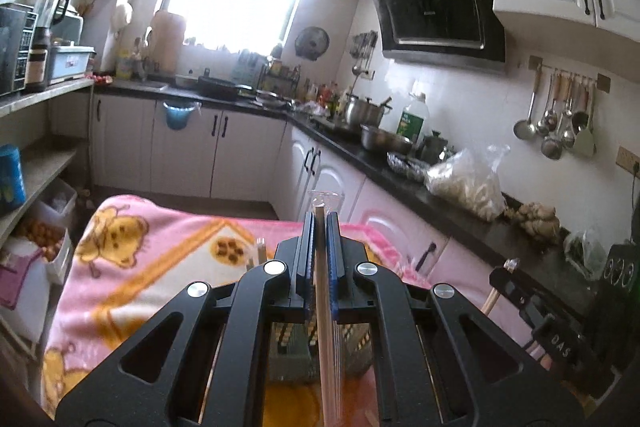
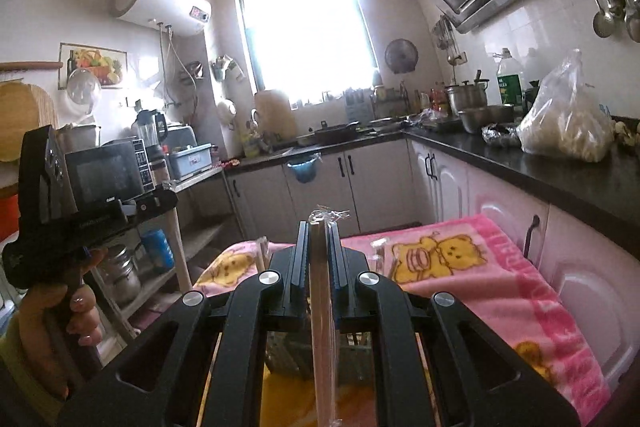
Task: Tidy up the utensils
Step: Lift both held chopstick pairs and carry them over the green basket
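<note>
Two grippers, each carrying one item. Left gripper (image 1: pixel 320 227): jaws drawn nearly together, clamped on one pale chopstick pack (image 1: pixel 325 307) in clear wrapping; the stick runs lengthwise between the fingers, its wrapper end protruding past the tips. Right gripper (image 2: pixel 319 239): jaws likewise nearly closed, gripping one wrapped chopstick pack (image 2: pixel 321 307) in the same lengthwise manner, crumpled clear wrapper showing beyond the fingertips. One person's hand (image 2: pixel 76 311), seen from the right wrist view, wrapped around the handle of the left gripper. One pink blanket (image 1: pixel 160 251) printed with yellow bears, spread over the work surface beneath both grippers. One grey-green slotted utensil holder (image 1: pixel 290 355) standing on the blanket directly under the grippers, mostly hidden by the gripper bodies; stick ends show inside it, number not countable. Two further wrapped sticks (image 2: pixel 262 251) standing beside the right gripper's fingers, one either side. One black countertop (image 2: pixel 560 171) along the right wall, bearing one clear plastic bag (image 2: pixel 568 123) of pale contents.
</note>
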The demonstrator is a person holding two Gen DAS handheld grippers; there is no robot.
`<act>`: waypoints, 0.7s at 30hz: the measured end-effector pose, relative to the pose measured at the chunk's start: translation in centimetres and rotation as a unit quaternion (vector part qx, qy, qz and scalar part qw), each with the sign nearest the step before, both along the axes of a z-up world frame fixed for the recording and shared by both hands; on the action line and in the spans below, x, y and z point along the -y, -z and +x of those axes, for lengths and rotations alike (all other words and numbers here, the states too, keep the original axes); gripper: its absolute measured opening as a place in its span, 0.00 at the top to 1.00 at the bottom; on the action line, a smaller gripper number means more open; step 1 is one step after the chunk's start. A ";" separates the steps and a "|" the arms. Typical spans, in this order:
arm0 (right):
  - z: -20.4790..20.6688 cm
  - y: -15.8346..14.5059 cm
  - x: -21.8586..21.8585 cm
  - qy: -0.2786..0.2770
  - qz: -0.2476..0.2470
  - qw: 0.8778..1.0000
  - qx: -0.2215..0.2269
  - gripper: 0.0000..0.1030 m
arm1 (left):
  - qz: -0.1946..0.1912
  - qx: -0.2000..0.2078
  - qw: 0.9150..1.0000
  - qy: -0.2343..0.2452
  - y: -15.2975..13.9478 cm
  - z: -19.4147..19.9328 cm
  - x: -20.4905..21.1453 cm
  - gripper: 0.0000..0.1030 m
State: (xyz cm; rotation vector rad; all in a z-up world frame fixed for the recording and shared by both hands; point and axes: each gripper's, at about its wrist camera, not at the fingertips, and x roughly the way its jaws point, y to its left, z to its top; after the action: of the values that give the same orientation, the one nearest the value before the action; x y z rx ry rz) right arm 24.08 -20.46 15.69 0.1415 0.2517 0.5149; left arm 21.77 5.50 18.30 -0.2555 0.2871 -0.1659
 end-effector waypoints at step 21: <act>5.5 -1.4 -2.4 0.038 0.036 0.997 0.048 0.91 | 0.011 0.061 0.994 -0.091 1.4 5.8 -0.6 0.99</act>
State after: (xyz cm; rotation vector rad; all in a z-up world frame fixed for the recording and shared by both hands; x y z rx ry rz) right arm 29.60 -18.04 17.06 0.1945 0.1328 0.4537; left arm 27.52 6.14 16.92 -0.2483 0.1426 0.0027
